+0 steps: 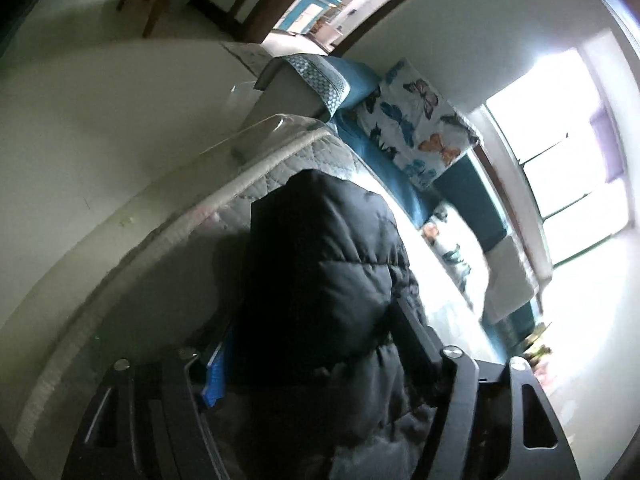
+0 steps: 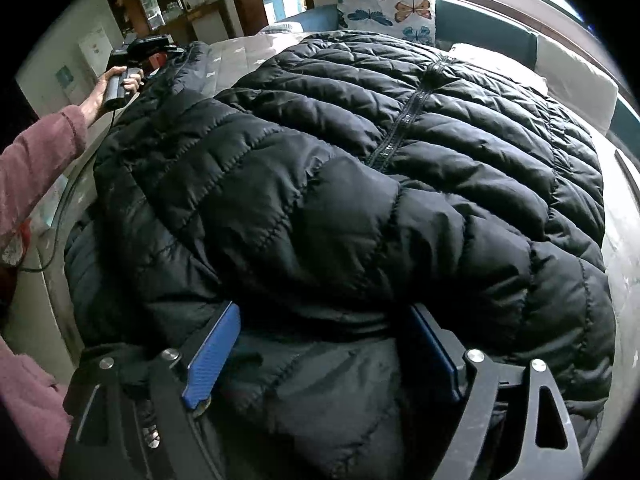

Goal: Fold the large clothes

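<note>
A large black puffer jacket (image 2: 360,152) lies spread on a bed, zipper up the middle. My right gripper (image 2: 324,344) sits at its near edge with jacket fabric bunched between the blue pads (image 2: 216,352); the jaws stand wide apart around the thick fold. In the left wrist view my left gripper (image 1: 320,364) is shut on a bulky part of the jacket (image 1: 320,264), likely a sleeve, held up over the bed's edge. The left gripper also shows in the right wrist view (image 2: 148,52) at the far left, held by a hand.
The bed has a quilted grey mattress (image 1: 288,160) edge and butterfly-print pillows (image 2: 388,4) at its head. A bright window (image 1: 568,152) is to the right. A wooden cabinet (image 2: 168,12) and a doorway stand beyond the bed. A pink-sleeved arm (image 2: 36,160) reaches in at the left.
</note>
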`<state>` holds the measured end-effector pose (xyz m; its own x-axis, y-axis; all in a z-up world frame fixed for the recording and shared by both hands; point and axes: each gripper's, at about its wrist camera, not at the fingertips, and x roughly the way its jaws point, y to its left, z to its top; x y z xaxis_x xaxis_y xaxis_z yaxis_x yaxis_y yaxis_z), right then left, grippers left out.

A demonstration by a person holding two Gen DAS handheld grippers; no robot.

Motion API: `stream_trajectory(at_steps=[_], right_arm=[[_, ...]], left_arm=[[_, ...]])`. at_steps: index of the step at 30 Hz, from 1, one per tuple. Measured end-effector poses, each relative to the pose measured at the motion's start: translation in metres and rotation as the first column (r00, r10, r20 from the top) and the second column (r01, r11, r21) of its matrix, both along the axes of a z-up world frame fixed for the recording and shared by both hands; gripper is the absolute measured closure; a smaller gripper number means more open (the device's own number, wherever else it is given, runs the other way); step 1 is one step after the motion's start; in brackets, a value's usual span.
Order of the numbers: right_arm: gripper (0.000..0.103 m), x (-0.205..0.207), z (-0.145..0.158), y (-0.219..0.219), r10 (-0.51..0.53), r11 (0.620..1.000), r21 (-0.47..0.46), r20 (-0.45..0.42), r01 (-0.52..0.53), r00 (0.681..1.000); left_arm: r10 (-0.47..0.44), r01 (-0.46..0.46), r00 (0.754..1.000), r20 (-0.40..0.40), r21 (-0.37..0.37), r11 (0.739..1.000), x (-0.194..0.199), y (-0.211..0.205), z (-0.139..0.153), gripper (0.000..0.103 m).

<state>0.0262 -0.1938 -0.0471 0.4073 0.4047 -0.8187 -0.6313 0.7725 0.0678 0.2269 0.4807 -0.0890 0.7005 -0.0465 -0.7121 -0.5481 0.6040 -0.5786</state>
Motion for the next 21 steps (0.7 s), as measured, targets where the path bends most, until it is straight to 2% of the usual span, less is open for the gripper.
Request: stream_trajectory(at_steps=[1,2,3,6,9,14,19,21], right_arm=[[0.010,0.000,0.000,0.000,-0.001,1.000,0.000,-0.001,0.001,1.000],[0.010,0.000,0.001,0.000,-0.003,1.000,0.000,-0.001,0.003,1.000],[0.010,0.000,0.001,0.000,-0.005,1.000,0.001,-0.001,0.005,1.000],[0.010,0.001,0.001,0.001,-0.015,1.000,-0.002,-0.003,0.015,1.000],[0.010,0.001,0.002,0.002,-0.016,1.000,-0.010,0.002,0.016,1.000],[0.010,0.002,0.006,0.002,-0.033,0.999,-0.001,-0.002,0.033,0.999],[0.010,-0.004,0.020,-0.001,-0.061,0.998,0.030,0.036,0.060,0.997],[0.010,-0.010,0.029,-0.006,-0.073,0.996,0.061,0.056,0.070,0.996]], left_arm=[[-0.016,0.017,1.000,-0.018,0.036,0.999,0.005,-0.003,0.000,0.042],[-0.030,0.031,0.999,-0.029,0.055,0.998,0.008,-0.006,0.001,0.056],[-0.035,0.038,0.999,-0.036,0.074,0.997,0.011,-0.009,0.001,0.065],[-0.024,0.025,1.000,-0.006,0.094,0.995,0.006,-0.021,0.011,0.084],[-0.014,0.008,0.999,0.037,0.158,0.987,-0.007,-0.039,0.042,0.088],[-0.061,0.023,0.989,0.137,0.262,0.965,-0.034,-0.082,0.122,0.089],[-0.152,0.042,0.950,0.272,0.372,0.927,-0.076,-0.145,0.214,0.089],[-0.190,0.051,0.935,0.301,0.415,0.908,-0.094,-0.177,0.245,0.089]])
